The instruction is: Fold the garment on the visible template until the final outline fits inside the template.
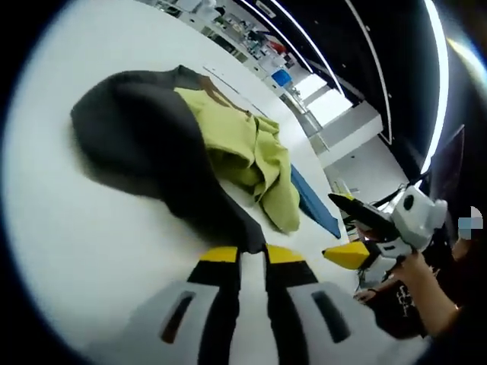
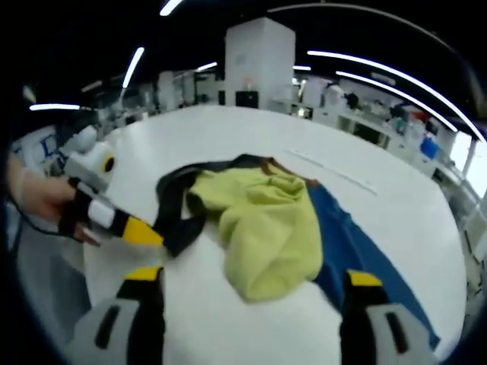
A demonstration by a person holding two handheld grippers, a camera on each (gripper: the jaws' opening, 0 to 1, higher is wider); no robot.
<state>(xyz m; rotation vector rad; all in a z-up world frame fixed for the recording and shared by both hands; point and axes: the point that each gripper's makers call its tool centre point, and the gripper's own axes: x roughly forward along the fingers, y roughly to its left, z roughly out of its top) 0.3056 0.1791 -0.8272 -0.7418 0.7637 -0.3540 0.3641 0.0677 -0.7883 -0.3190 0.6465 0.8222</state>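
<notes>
A crumpled garment, dark grey outside (image 1: pixel 144 137) with a yellow-green lining (image 1: pixel 251 152), lies on the white table (image 1: pixel 84 236). It partly covers a flat blue template (image 1: pixel 316 201). My left gripper (image 1: pixel 253 255) is shut on the garment's dark near edge, which runs in between its yellow tips. In the right gripper view the same gripper (image 2: pixel 148 234) comes in from the left, pinching the dark hem (image 2: pixel 176 228). My right gripper (image 2: pixel 251 277) is open, its jaws wide apart just short of the yellow-green lining (image 2: pixel 266 220) and the blue template (image 2: pixel 358 243). It also hangs open over the table's edge (image 1: pixel 342 228).
A person's hand (image 1: pixel 415 270) holds the right gripper beyond the table edge, and another hand (image 2: pixel 38 194) holds the left one. A thin line (image 2: pixel 331 171) is marked on the table behind the garment. Benches and a white pillar (image 2: pixel 259 53) stand far back.
</notes>
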